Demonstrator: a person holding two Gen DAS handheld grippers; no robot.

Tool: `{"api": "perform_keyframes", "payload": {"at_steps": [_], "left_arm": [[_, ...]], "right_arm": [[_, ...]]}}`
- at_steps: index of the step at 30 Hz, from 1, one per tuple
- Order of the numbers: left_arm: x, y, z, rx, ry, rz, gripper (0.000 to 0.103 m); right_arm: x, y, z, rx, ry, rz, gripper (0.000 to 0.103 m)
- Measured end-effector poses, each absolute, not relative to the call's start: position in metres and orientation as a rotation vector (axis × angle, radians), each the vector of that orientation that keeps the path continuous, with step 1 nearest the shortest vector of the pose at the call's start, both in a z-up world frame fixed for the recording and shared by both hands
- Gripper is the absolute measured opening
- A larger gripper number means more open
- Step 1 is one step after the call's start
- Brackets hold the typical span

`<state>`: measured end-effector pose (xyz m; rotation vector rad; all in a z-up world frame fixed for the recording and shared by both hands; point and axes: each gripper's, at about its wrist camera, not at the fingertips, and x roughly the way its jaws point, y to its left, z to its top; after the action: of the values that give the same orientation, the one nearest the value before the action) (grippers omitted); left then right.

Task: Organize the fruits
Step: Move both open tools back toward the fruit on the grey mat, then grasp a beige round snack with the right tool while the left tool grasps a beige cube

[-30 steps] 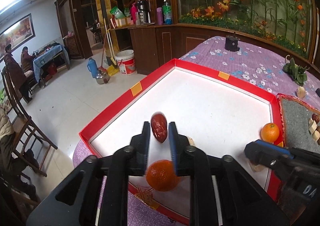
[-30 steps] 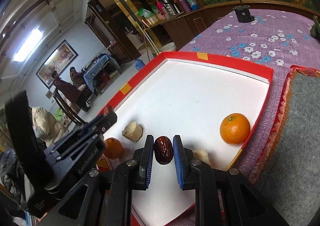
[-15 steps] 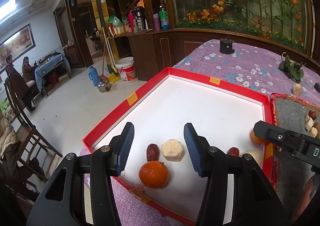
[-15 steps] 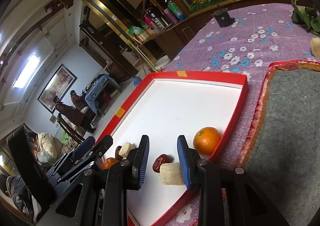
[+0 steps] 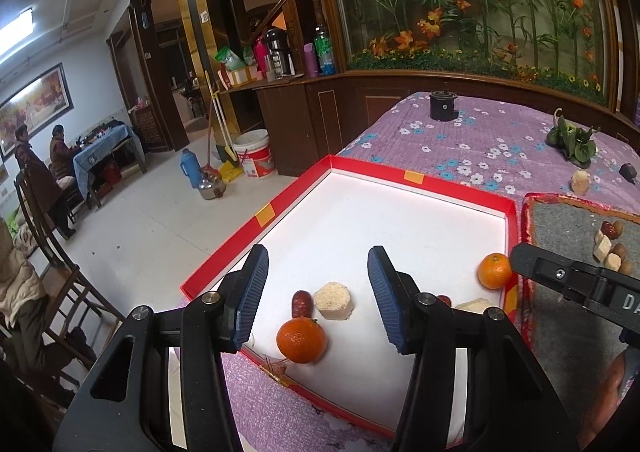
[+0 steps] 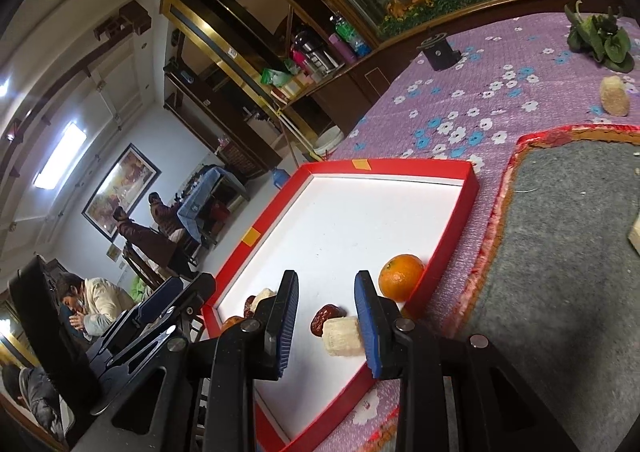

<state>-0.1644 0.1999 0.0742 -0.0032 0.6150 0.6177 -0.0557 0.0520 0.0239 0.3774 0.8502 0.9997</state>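
A: Fruits lie inside the red tray on the purple table: near orange, red date. Risks?

B: Likely the orange rolling if nudged. Left claw and right claw both gape wide, holding nothing.

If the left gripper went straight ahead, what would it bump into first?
Probably the pale rice cake lying in the red tray, which sits between the open left gripper fingers, with the red date beside it. Depth is hard to judge.
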Motion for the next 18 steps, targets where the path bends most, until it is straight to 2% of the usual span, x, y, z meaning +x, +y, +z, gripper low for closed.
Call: {"api": "perform_keyframes", "payload": {"at_steps": [11,12,14,18], "left_arm": [[-0.162,0.167,0.088,0.051,0.591,0.593,0.052],[-0.161,0.164,0.088,0.056,0.591,0.59,0.053],[-0.161,0.154,0.088,0.072,0.595,0.58,0.065],[-0.158,0.13,0.079,0.122,0.616,0.531,0.067]], "right_arm": [[-0.069,-0.016,0.044,0.423,0.778,0.97,0.028],[-0.07,-0.026,0.046,0.428,0.772,0.962,0.028],[-0.069,-0.045,0.048,0.429,0.766,0.945,0.028],[-0.068,-0.106,0.057,0.41,0.73,0.867,0.03]]}}
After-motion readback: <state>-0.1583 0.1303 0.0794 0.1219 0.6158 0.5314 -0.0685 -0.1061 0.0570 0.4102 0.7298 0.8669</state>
